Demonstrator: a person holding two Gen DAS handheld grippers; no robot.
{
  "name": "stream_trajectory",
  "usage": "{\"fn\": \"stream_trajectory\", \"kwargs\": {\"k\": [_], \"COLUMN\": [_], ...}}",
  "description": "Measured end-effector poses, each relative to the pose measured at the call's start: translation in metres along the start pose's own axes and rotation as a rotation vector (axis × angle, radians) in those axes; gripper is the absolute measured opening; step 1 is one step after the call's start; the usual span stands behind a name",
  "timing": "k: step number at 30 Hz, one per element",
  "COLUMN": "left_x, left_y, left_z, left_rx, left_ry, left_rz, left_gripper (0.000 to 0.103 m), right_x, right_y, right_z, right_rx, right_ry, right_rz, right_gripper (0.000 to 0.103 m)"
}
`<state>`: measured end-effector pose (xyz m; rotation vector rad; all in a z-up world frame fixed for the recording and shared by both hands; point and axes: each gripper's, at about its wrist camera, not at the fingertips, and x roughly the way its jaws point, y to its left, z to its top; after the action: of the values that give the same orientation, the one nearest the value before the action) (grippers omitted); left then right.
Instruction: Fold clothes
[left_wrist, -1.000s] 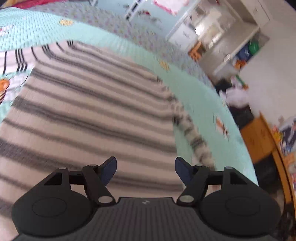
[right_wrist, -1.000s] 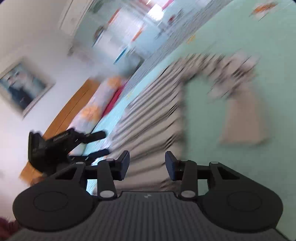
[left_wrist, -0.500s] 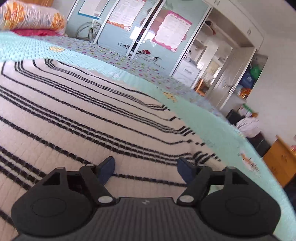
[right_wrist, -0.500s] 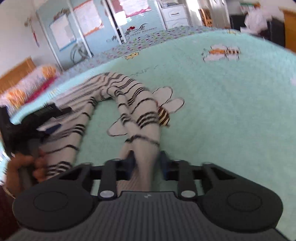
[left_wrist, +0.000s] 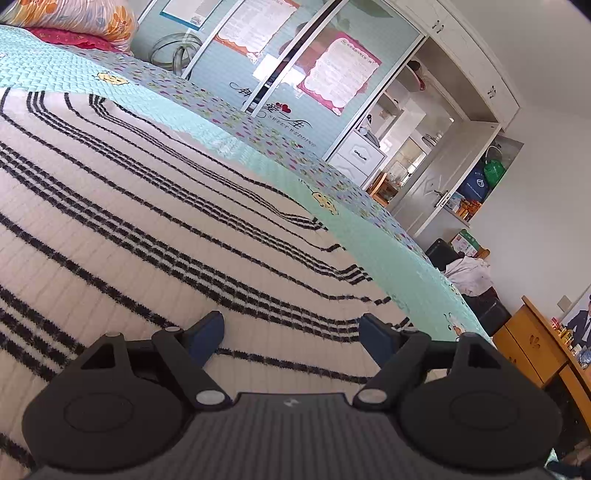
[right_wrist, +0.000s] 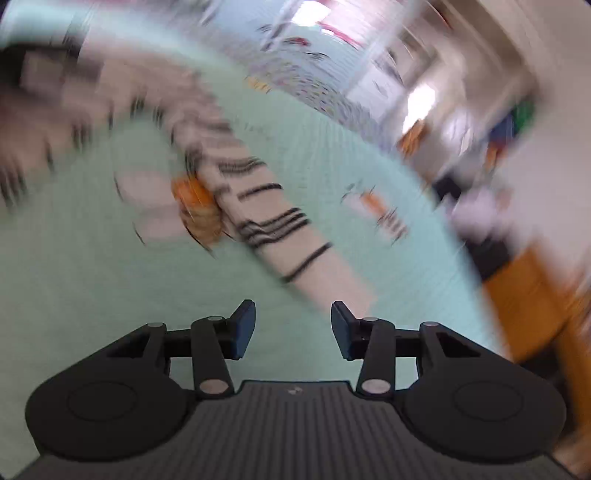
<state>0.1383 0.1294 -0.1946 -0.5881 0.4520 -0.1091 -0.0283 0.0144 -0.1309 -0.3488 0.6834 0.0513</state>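
Observation:
A cream sweater with black stripes (left_wrist: 147, 229) lies flat on the mint green bedspread (left_wrist: 388, 251). My left gripper (left_wrist: 291, 338) is open and low over the sweater's body, its fingers apart with the cloth under them. In the blurred right wrist view, the sweater's sleeve (right_wrist: 280, 229) stretches out across the bedspread (right_wrist: 92, 288) toward my right gripper (right_wrist: 293, 328). That gripper is open and empty, with the sleeve's end just beyond its right fingertip.
Floral pillows (left_wrist: 74, 18) lie at the bed's head. A wardrobe with posters (left_wrist: 295, 66) stands past the far edge. A wooden cabinet (left_wrist: 535, 354) and a black bin with white cloth (left_wrist: 469, 273) stand to the right of the bed.
My right gripper was shut on the sleeve half a second ago; it is now open, swinging and drawn back from the sleeve. My left gripper stays open and has crept slightly forward over the sweater.

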Motion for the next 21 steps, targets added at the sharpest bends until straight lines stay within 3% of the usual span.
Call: {"fn": "stream_trajectory", "kwargs": {"k": [2,3,6,8,10,13,16,19,21], "left_x": [0.001,0.002,0.002,0.003,0.003,0.003,0.003,0.004,0.004], "left_y": [0.000,0.000,0.001,0.002,0.002,0.002,0.002,0.003,0.004], "left_z": [0.000,0.000,0.000,0.000,0.000,-0.001,-0.001,-0.001,-0.001], "left_rx": [0.000,-0.002,-0.007,-0.008,-0.008,-0.011,-0.012,-0.015,-0.016], "left_ry": [0.001,0.001,0.000,0.000,0.000,-0.001,-0.001,-0.001,-0.002], "left_rz": [-0.001,-0.003,-0.009,-0.010,-0.012,-0.016,-0.021,-0.028,-0.030], "left_gripper": [0.084,0.084,0.084,0.084,0.085,0.085,0.086,0.087,0.087], "right_x": [-0.009,-0.001,0.024,0.050,0.088,0.137,0.177,0.206,0.213], "right_y": [-0.027,-0.034,-0.043,-0.049,-0.050,-0.036,-0.018,-0.004,-0.006], "right_z": [0.003,0.005,0.025,0.045,0.073,0.113,0.140,0.149,0.145], "right_rx": [0.378,0.501,0.622,0.599,0.467,0.239,0.141,0.115,0.189], "right_ry": [-0.039,-0.047,-0.138,-0.208,-0.199,-0.165,-0.124,-0.035,-0.009], "right_rz": [0.273,0.381,0.388,0.368,0.406,0.373,0.422,0.429,0.460], "right_gripper": [0.045,0.045,0.047,0.052,0.053,0.053,0.054,0.054,0.060]}}
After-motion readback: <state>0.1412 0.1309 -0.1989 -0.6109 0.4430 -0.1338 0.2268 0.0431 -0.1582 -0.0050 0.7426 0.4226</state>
